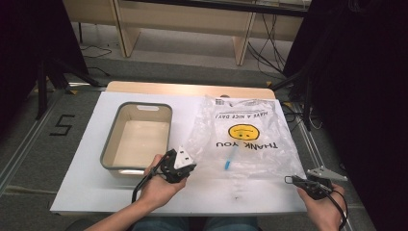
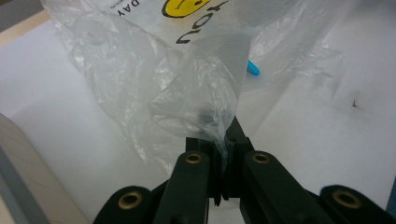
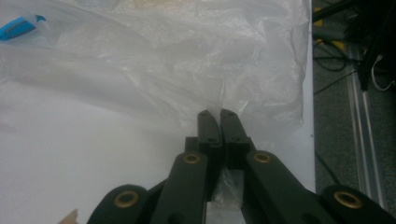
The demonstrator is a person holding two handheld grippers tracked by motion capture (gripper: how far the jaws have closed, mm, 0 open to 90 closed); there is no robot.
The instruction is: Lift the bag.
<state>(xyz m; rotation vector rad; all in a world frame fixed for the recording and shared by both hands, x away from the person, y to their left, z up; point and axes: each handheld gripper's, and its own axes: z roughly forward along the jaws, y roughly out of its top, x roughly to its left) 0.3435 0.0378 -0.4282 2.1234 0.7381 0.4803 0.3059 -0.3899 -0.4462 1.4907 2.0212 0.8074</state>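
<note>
While the clear smiley-printed plastic bag [image 1: 243, 139] lies flat, the left gripper [image 1: 179, 166] pinches its near corner. The right gripper [image 1: 300, 182] clamps the opposite corner.

white table [image 1: 86, 185], grey tub [image 1: 136, 135], plastic bag [image 1: 250, 139]

The white table [image 1: 86, 183] is evenly lit from overhead, glare is thrown off the plastic bag [image 1: 250, 139], dark side edges are left, and gripper views are soft.
</note>
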